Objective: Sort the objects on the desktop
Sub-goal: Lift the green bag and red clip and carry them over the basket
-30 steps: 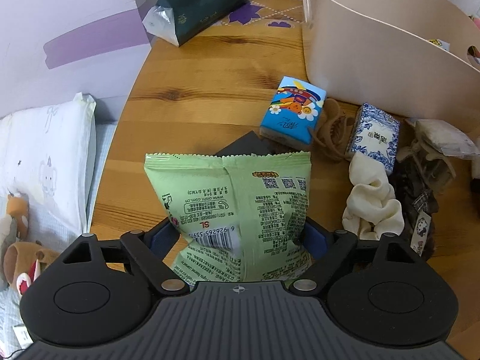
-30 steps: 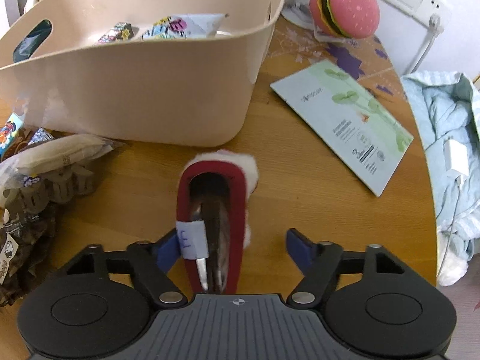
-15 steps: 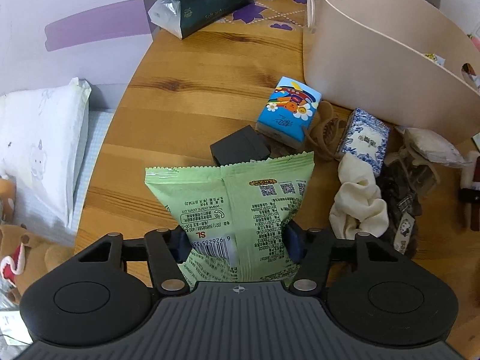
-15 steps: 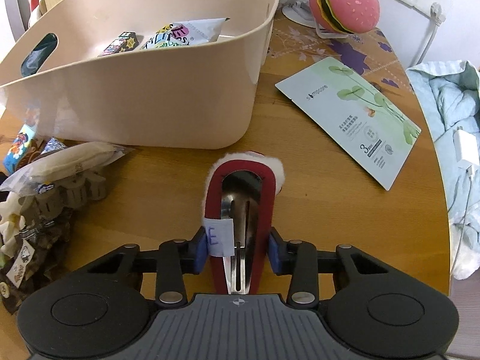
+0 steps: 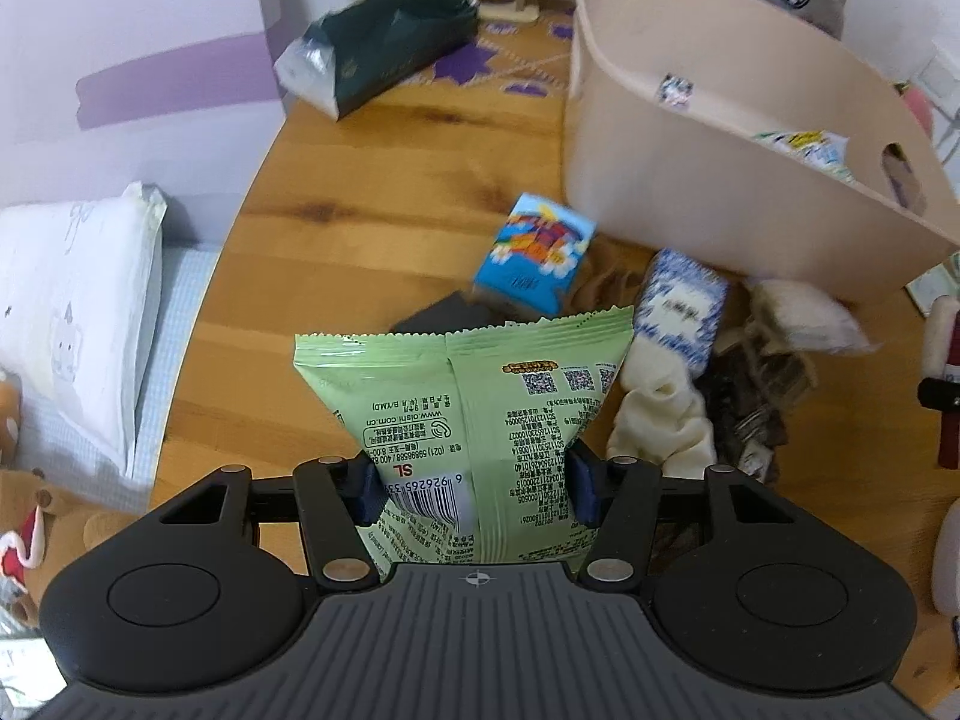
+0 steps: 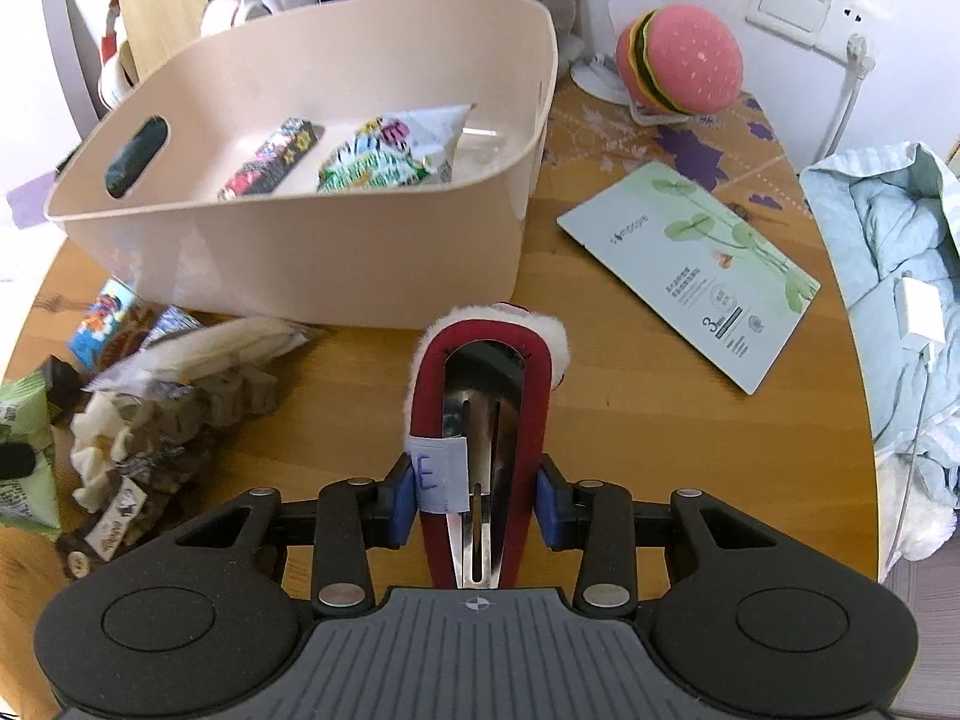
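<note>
My left gripper is shut on a green snack bag, lifted above the wooden table. The beige basket stands ahead and to the right of it. In the right wrist view my right gripper is shut on a red hair clip with white fluffy trim and a paper tag, raised off the table in front of the beige basket. The basket holds a dark snack bar and a colourful packet.
Left on the table are a blue tissue pack, a blue-white pack, a cream scrunchie, a dark green tissue bag, a face mask sachet and a burger toy. A bed lies beyond the table's left edge.
Both grippers closed on their objects, the left on the snack bag and the right on the hair clip, then rose from the table. The basket's inside shows more now.
</note>
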